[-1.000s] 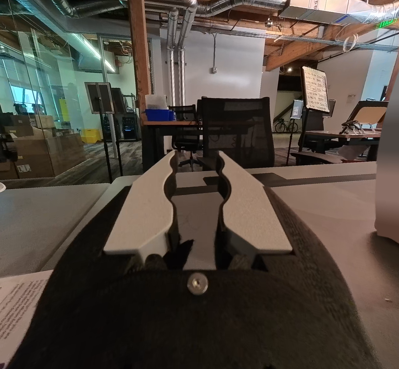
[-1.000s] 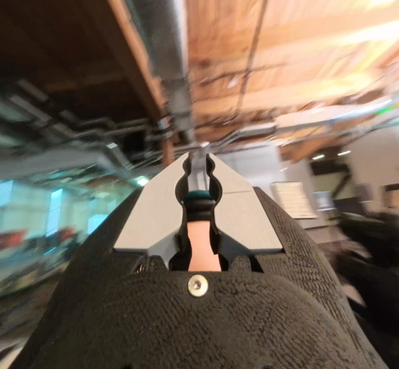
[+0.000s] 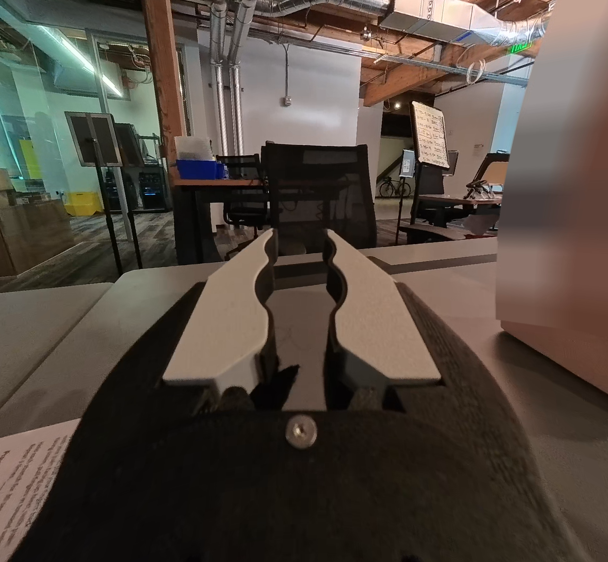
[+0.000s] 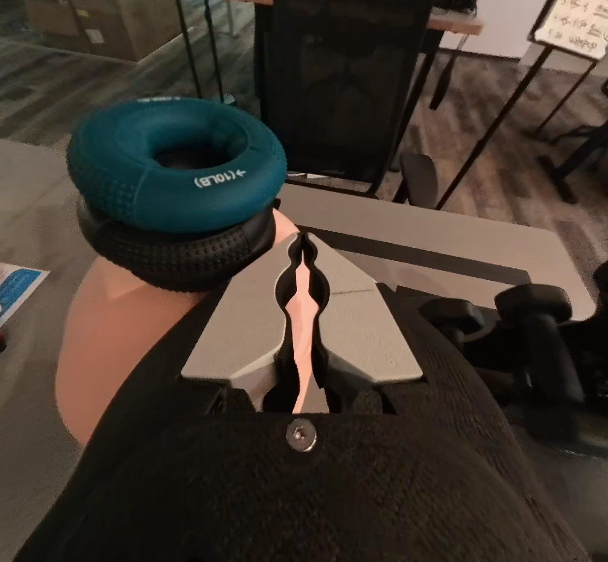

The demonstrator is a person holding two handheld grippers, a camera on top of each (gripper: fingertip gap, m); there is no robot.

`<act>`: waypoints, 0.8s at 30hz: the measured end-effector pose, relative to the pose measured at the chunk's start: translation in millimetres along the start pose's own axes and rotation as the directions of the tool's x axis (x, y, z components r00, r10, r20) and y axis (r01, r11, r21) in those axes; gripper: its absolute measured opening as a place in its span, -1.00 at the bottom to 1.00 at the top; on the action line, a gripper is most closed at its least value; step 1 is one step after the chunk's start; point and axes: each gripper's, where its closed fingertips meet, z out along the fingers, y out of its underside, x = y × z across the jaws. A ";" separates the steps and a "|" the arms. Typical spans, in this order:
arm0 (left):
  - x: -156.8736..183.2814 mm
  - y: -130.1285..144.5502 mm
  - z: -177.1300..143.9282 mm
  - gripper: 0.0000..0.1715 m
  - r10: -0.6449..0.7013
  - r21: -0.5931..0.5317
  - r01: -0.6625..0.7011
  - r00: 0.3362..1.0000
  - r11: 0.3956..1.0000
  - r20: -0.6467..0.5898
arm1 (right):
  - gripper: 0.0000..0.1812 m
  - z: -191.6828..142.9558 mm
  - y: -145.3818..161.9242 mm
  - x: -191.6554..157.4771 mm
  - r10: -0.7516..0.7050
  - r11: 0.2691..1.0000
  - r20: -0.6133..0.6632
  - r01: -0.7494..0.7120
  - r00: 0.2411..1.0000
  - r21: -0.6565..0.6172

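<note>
In the right wrist view a teal rubber ring (image 4: 174, 165) lies stacked on a black studded ring (image 4: 177, 257), both on top of a peach rounded stand (image 4: 125, 332). My right gripper (image 4: 302, 238) is shut, its tips just right of the rings and above the stand's edge. Only the peach surface shows through the gap between its fingers. My left gripper (image 3: 300, 234) is open and empty, low over the grey table (image 3: 65, 332). A tall pale peach object (image 3: 556, 250) stands close on its right.
Black dumbbells (image 4: 533, 349) lie on the table right of my right gripper. Printed sheets lie at the left (image 4: 16, 289) and by my left gripper (image 3: 29, 487). A black mesh chair (image 4: 335, 86) stands past the table's far edge, and a whiteboard (image 4: 579, 3) farther right. The gap from one gripper's tips to the other's is roughly 45 cm.
My right gripper has swung down from facing the ceiling to facing the table. The rings that showed between its fingers now sit left of its tips. The pale object looms larger beside my left gripper.
</note>
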 end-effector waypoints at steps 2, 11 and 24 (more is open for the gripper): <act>0.3 0.2 0.4 -0.70 0.002 -0.001 -0.002 1.000 1.000 -0.002 | -1.00 -1.3 -7.0 -7.3 -0.033 0.999 0.004 0.033 0.999 0.008; 0.3 6.1 2.0 -0.69 0.005 -0.028 -0.005 1.000 1.000 -0.002 | -1.00 -23.6 -49.3 -64.6 -0.295 0.947 -0.027 0.296 0.955 0.123; -0.4 9.0 3.3 -0.68 0.025 -0.041 -0.025 1.000 0.999 0.001 | -1.00 -109.1 34.4 -159.0 -0.292 0.833 -0.126 0.317 0.948 0.454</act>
